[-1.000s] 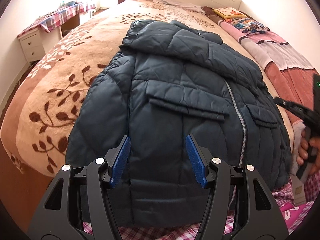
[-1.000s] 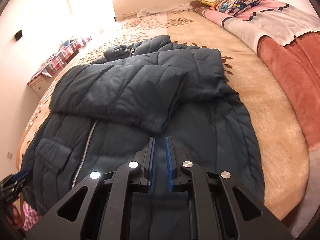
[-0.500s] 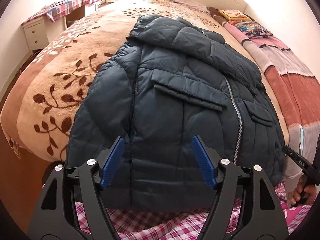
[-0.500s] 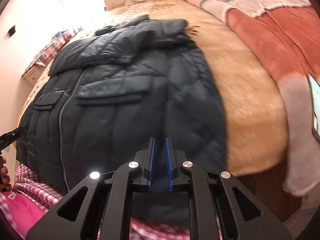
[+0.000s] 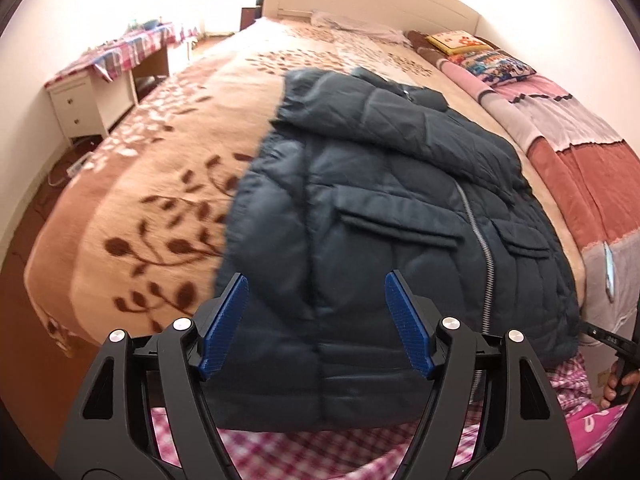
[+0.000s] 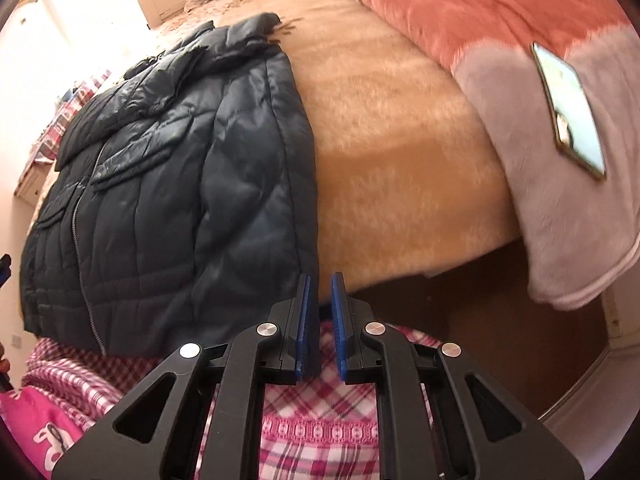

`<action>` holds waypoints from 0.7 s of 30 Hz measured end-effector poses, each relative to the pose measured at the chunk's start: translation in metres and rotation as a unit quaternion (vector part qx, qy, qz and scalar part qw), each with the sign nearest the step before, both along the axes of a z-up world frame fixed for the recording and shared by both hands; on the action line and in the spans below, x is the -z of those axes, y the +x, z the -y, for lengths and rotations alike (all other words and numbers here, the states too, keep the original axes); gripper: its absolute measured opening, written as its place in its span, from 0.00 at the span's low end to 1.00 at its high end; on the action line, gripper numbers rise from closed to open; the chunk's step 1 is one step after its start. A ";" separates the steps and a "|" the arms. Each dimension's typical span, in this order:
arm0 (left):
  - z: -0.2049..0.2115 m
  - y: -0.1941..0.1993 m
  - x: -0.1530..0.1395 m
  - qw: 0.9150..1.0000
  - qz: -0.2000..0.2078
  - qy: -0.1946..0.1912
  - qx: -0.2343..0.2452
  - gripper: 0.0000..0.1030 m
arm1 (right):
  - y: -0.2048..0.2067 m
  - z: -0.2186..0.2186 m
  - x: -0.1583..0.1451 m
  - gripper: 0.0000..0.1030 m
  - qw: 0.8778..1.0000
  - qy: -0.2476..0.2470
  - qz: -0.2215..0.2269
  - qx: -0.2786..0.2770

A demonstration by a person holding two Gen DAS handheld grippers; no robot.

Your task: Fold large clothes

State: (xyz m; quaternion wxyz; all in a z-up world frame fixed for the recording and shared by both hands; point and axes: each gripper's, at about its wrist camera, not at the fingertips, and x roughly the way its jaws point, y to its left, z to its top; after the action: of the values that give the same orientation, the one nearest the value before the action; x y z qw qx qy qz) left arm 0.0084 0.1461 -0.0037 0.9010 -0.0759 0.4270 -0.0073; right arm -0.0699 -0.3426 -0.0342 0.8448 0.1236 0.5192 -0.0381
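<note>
A dark blue quilted jacket [image 5: 380, 208] lies zipped, front up, on the bed, with a sleeve folded across its chest; its hem hangs at the near bed edge. My left gripper [image 5: 315, 280] hovers over the hem on the jacket's left half. Its jaws are opening, nothing pressed between them. In the right wrist view the jacket [image 6: 180, 180] fills the left side. My right gripper [image 6: 322, 280] sits just off the jacket's lower right corner, its pads a narrow slit apart and empty. The right gripper [image 5: 608, 338] also shows at the left wrist view's right edge, held by a hand [image 5: 618, 384].
The bed carries a tan leaf-patterned blanket [image 5: 160, 184] and a pink and red quilt [image 6: 480, 12] on the right. A phone [image 6: 568, 108] lies on that quilt near the edge. A white nightstand [image 5: 84, 108] stands far left. The person's pink plaid clothing [image 6: 320, 420] is below the grippers.
The left jaws have widened and the gripper has drawn back slightly from the hem. The right gripper has swept off the folded sleeve to the jacket's lower right corner at the bed edge.
</note>
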 end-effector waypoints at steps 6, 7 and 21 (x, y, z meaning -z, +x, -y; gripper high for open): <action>-0.025 -0.012 0.004 1.000 -0.016 0.010 -0.012 0.72 | -0.001 0.002 0.001 0.78 0.999 0.035 0.013 0.004; -0.028 -0.016 0.006 1.000 -0.021 0.010 -0.012 0.72 | -0.003 0.000 -0.003 0.79 0.999 0.031 0.029 0.007; -0.043 -0.023 0.052 0.995 -0.089 -0.037 -0.001 0.74 | 0.008 -0.009 0.001 0.79 0.999 0.029 0.025 -0.028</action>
State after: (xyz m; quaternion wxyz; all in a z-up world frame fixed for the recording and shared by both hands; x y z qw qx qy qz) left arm -0.0144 0.1888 -0.0558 0.8562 -0.1105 0.5045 -0.0152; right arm -0.0621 -0.3341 -0.0351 0.8545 0.1339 0.5018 0.0039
